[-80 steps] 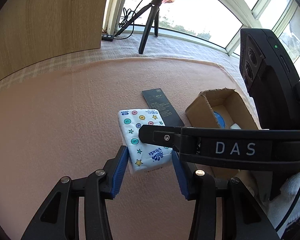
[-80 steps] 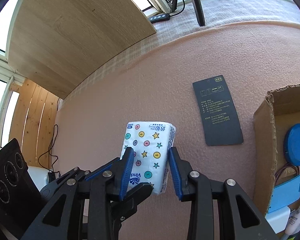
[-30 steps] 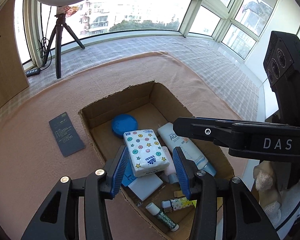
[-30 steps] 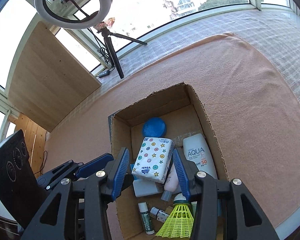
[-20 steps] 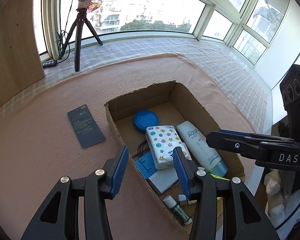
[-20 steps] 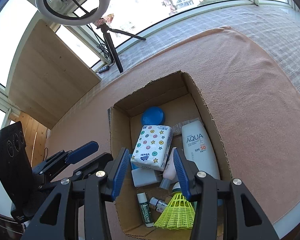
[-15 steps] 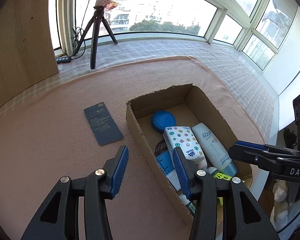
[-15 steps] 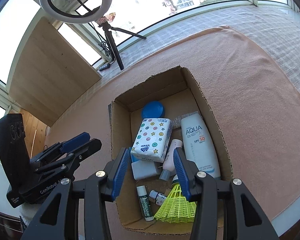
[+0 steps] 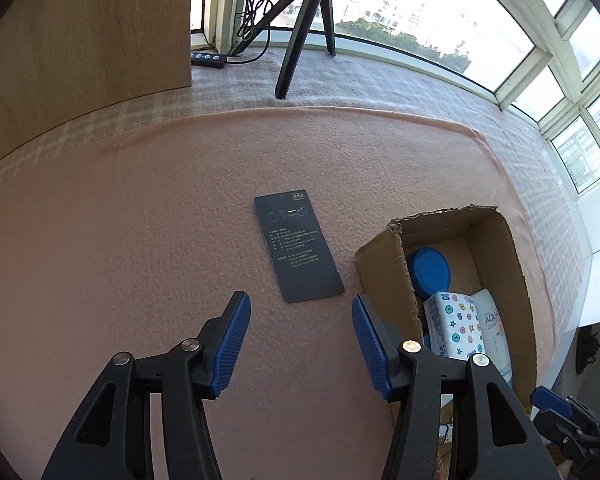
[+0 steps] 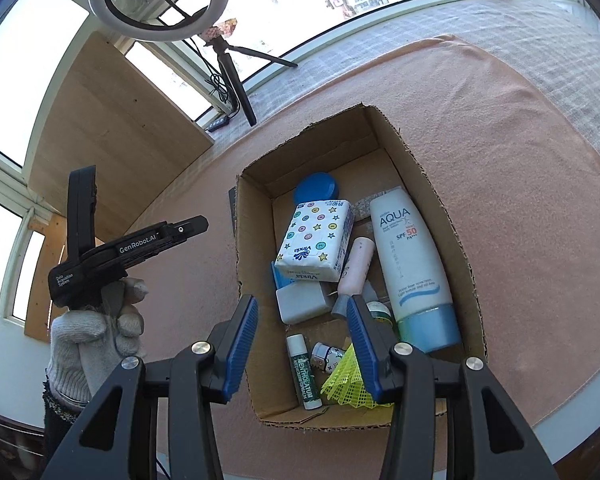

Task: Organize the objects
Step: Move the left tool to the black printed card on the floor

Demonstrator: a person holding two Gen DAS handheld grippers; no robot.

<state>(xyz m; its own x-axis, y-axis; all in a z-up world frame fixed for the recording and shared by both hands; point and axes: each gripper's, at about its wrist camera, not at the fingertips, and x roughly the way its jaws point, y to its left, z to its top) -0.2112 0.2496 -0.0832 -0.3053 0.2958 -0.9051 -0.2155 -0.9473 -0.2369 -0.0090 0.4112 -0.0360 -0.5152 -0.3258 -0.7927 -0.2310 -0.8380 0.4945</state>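
Note:
The star-patterned tissue pack (image 10: pixel 318 240) lies inside the cardboard box (image 10: pixel 244 240), leaning on a white block (image 10: pixel 302 304) and a pink tube (image 10: pixel 356 264). My right gripper (image 10: pixel 302 344) hovers open over the near end of the box and holds nothing. My left gripper (image 9: pixel 300 340) is over the pink mat, left of the box (image 9: pixel 380 256), just short of a black card (image 9: pixel 298 246). Its jaws are opening with nothing between them. The tissue pack (image 9: pixel 456 328) shows past its right finger. In the right wrist view, a gloved hand (image 10: pixel 96 328) holds the left gripper (image 10: pixel 196 226).
The box also holds an AQUA sunscreen bottle (image 10: pixel 412 256), a blue lid (image 10: pixel 316 188), a lip balm (image 10: pixel 304 376) and a yellow shuttlecock (image 10: pixel 348 384). A tripod (image 9: pixel 300 28) with a ring light stands by the window. A wooden panel (image 9: pixel 80 40) rises at the far left.
Both grippers carried the tissue pack to the box and let it go there. The left gripper then swung left, off the box, to the mat near the black card, widening. The right drew back slightly.

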